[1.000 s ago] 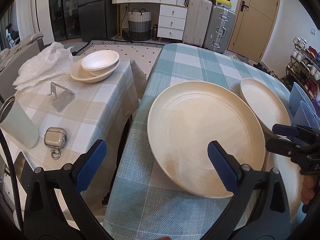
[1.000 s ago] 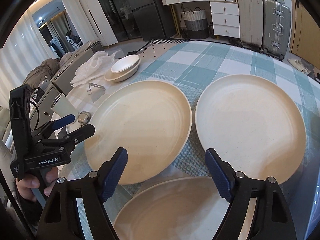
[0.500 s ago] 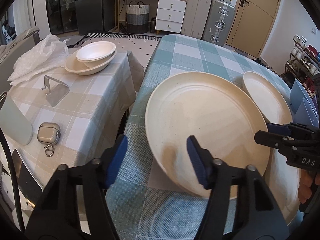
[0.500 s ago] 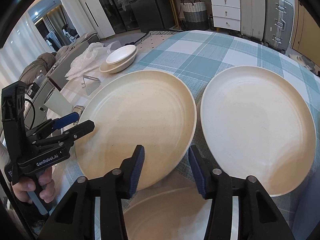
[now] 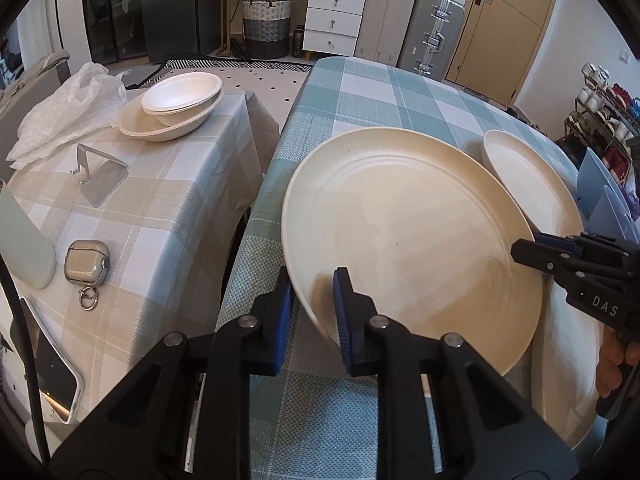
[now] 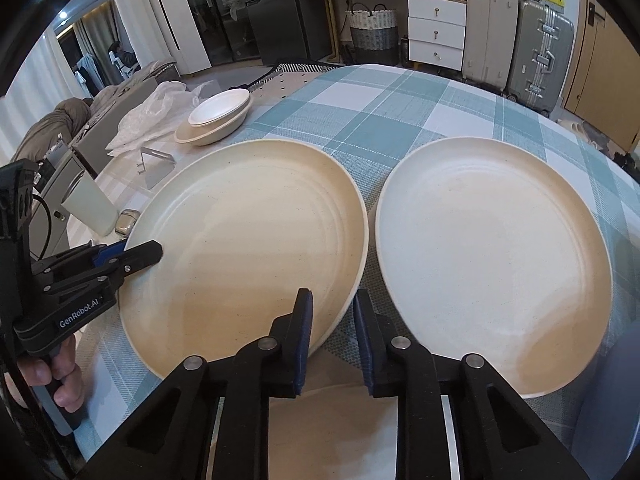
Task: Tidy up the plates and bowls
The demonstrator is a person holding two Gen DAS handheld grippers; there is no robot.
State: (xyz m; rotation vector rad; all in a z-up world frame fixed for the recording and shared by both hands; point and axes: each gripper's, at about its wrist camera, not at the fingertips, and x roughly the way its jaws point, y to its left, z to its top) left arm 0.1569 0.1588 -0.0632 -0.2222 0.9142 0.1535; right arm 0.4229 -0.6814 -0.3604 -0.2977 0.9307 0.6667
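Note:
A large cream plate lies on the teal checked tablecloth, its right side resting over a third plate. My left gripper is shut on the cream plate's near left rim. My right gripper is shut on the same plate at its opposite rim. A second cream plate lies beside it on the cloth. The third plate shows below my right gripper. Stacked white and cream bowls sit on the side table.
The side table with a beige checked cloth holds a plastic bag, a metal phone stand, an earbuds case, a pale green cup and a phone. Blue chair backs stand at the right.
Both grippers have closed from wide open onto opposite rims of the large cream plate. The left gripper moved forward to the plate's edge.

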